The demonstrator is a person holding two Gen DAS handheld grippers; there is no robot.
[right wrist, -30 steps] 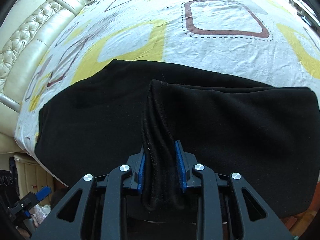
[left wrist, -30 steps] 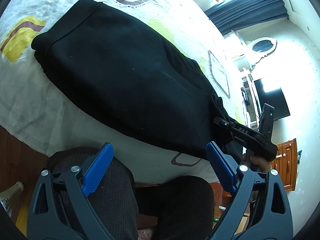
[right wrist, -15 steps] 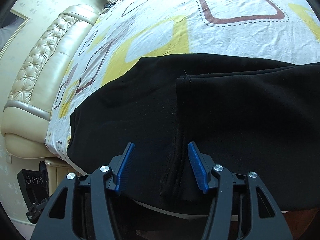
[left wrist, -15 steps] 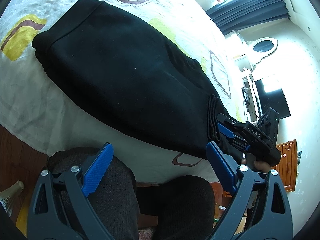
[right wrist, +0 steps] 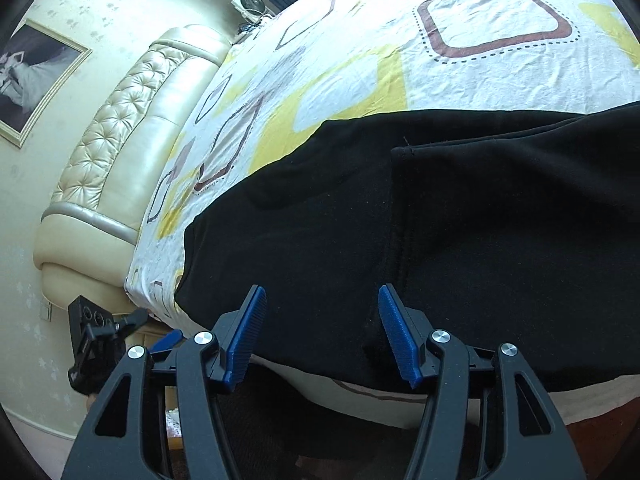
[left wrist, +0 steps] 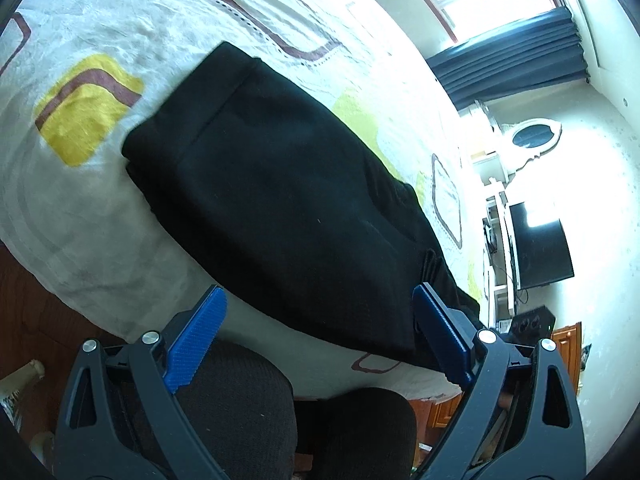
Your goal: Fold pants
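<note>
Both of my claws hang over the near edge of the bed (right wrist: 496, 36). On my right gripper (right wrist: 322, 332) the blue pads are spreading, clear of the cloth, nothing pinched between them. My left gripper (left wrist: 320, 336) gapes wide and empty too. Black pants (left wrist: 280, 200) lie folded flat on the patterned sheet, the folded-over edge (right wrist: 394, 216) just ahead of my right pads.

My left gripper (left wrist: 320, 336) hangs open over black pants (left wrist: 288, 208) folded on a patterned bedsheet (left wrist: 100, 32).
</note>
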